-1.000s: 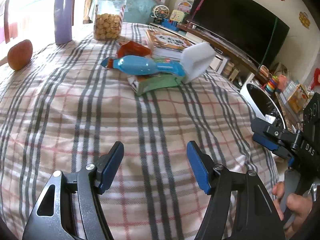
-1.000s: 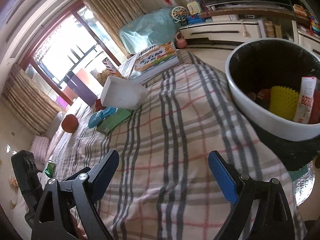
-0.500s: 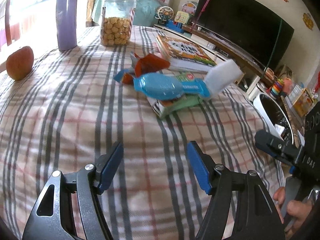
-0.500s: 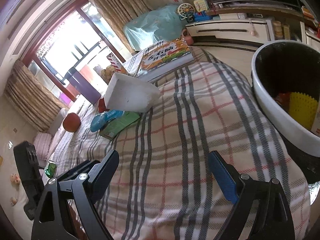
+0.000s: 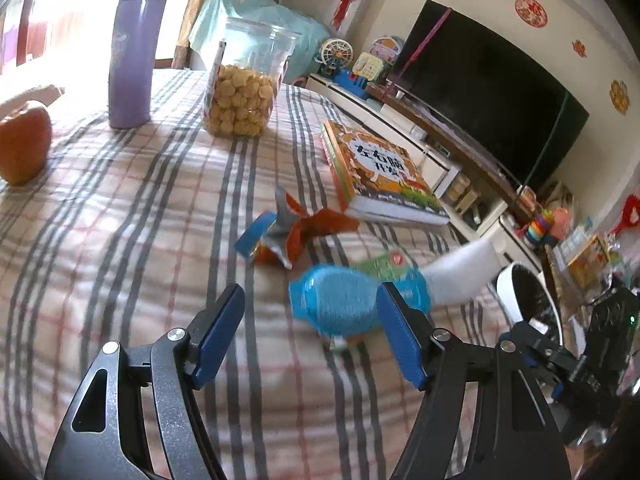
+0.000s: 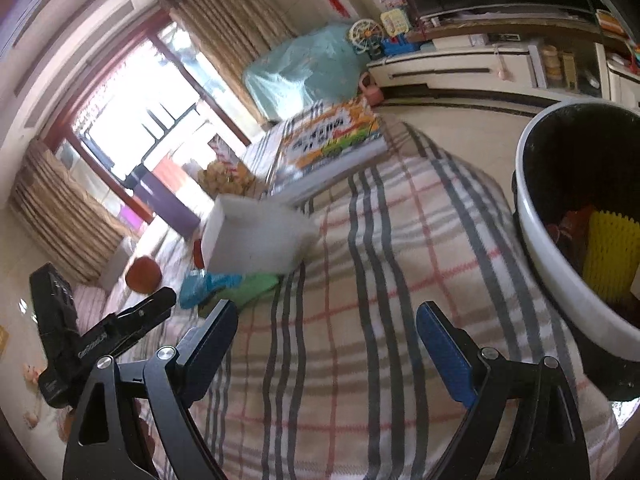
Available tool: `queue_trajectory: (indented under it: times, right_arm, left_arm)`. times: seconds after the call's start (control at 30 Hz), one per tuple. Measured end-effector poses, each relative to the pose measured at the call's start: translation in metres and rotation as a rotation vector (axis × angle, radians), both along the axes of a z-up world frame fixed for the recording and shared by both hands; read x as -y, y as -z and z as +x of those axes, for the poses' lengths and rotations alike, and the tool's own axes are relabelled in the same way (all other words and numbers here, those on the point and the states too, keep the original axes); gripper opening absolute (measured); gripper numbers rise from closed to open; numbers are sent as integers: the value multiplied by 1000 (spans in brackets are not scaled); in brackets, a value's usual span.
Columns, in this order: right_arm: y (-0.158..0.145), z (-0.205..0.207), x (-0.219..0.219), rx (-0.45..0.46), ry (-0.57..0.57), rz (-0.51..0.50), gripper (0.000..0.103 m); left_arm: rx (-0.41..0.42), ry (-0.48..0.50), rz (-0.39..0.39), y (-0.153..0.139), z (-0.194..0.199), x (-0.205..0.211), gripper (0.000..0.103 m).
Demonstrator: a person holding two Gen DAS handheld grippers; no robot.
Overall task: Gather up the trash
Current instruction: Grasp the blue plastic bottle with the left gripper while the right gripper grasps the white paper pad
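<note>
Left gripper has neared the blue wrapper; both grippers gape empty, writing unreadable.

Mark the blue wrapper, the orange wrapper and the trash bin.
blue wrapper (image 5: 336, 300), left wrist view, middle of its puffed body
orange wrapper (image 5: 316, 226), left wrist view, its flat orange flap
trash bin (image 6: 560, 280), right wrist view, its white rim
</note>
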State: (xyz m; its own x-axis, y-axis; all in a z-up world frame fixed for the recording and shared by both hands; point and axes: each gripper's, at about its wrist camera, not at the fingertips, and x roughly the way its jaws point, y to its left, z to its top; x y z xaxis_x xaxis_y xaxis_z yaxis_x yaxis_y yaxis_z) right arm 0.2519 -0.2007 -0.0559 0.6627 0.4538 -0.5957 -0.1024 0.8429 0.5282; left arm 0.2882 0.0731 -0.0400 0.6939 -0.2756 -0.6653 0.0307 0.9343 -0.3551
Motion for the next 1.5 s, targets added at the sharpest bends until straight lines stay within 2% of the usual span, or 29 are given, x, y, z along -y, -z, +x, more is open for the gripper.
queue_trajectory:
  times: [0.13, 0.2, 0.27, 0.33, 0.43, 0.5, 0.57, 0.6, 0.67, 0.7, 0.73, 0.87, 0.93, 1.0, 1.07, 1.1, 1.3, 1.37, 1.43, 1.47, 1.5]
  right_arm:
    - [-12, 8, 4, 25, 25, 37, 92]
    - [-19, 15, 1, 37, 19, 51, 93]
    - [-24, 25, -5, 50, 1, 68, 93]
    - [-27, 34, -13, 58, -12, 66, 93]
    - [-18, 51, -25, 18, -54, 69, 91]
    - [-11, 53, -31, -8, -81, 61, 84]
    - [-3, 48, -34, -37, -107, 33, 67]
    - [2, 43, -33, -49, -117, 23, 65]
    - [9, 31, -28, -65, -127, 7, 52]
    - [13, 24, -24, -72, -132, -9, 50]
    - [15, 18, -20, -77, -133, -18, 47]
    - [14, 1, -6, -82, -139, -57, 47]
    - [11, -3, -2, -72, -127, -67, 50]
    - [10, -2, 1, -75, -108, -53, 54]
    - [8, 0, 2, -73, -84, -32, 67]
    - [7, 1, 1, -69, -78, -23, 69]
    - [11, 13, -27, -72, -92, -74, 71]
    - [14, 16, -34, -68, -94, -111, 71]
    - [15, 16, -37, -64, -101, -147, 67]
    - [15, 15, -35, -64, -101, -156, 59]
    - [15, 14, -33, -66, -102, -155, 56]
  left_arm:
    - [-23, 39, -15, 9, 14, 7, 69]
    - [-14, 63, 3, 11, 12, 14, 52]
    - [5, 86, 21, 9, 5, 21, 48]
    - [18, 101, 52, 7, -4, 27, 47]
    - [19, 133, 80, 7, -18, 36, 45]
    - [9, 154, 111, 10, -29, 43, 45]
    - [-4, 167, 125, 13, -38, 46, 45]
    - [-14, 177, 130, 17, -45, 48, 45]
    - [-26, 185, 154, 22, -57, 52, 45]
    - [-28, 187, 164, 23, -62, 53, 39]
    - [-36, 196, 171, 26, -68, 53, 37]
    - [-59, 208, 193, 33, -84, 51, 39]
    - [-57, 206, 193, 32, -86, 49, 47]
    - [-52, 190, 213, 30, -86, 47, 60]
    - [-22, 185, 251, 24, -86, 46, 67]
    - [-11, 192, 266, 23, -86, 47, 71]
    - [57, 303, 371, 20, -70, 64, 72]
    - [56, 346, 402, 23, -64, 72, 72]
    - [60, 379, 429, 25, -64, 79, 70]
    - [53, 400, 448, 29, -64, 83, 60]
    - [43, 410, 462, 31, -64, 86, 54]
